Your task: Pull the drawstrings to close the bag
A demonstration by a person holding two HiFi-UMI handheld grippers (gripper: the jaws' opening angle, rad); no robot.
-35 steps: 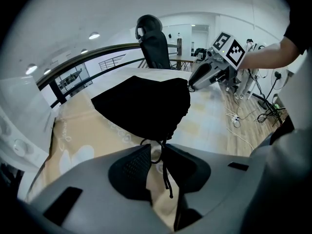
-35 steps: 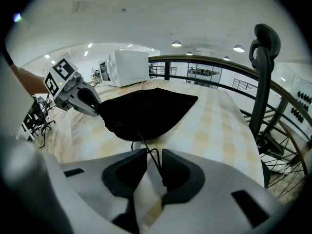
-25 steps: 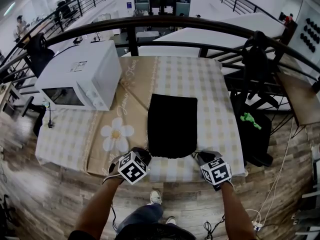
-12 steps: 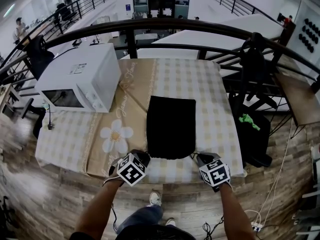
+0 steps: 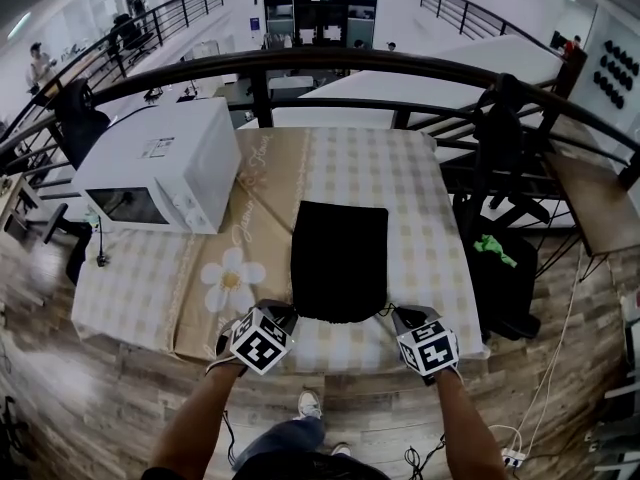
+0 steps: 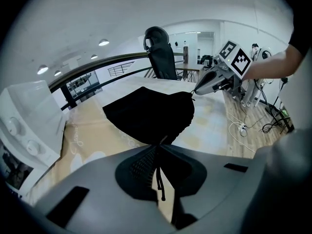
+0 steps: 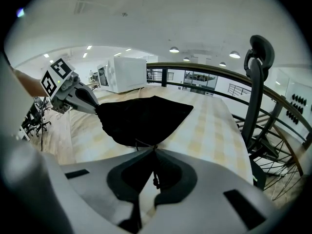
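A black bag [image 5: 340,260] lies flat on the checked worktop [image 5: 405,173], a white microwave [image 5: 160,163] standing to its left, with the left hand-held gripper [image 5: 288,311] and right hand-held gripper [image 5: 393,314] at the bag's two near corners.

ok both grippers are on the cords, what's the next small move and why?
Probably pull the left gripper and right gripper apart, outward. Each is shut on a drawstring at a near corner of the black bag, whose mouth looks full-width, not cinched.

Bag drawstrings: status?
Left gripper shut on left drawstring. Right gripper shut on right drawstring. Bag flat on table. Microwave apart, nothing blocking.
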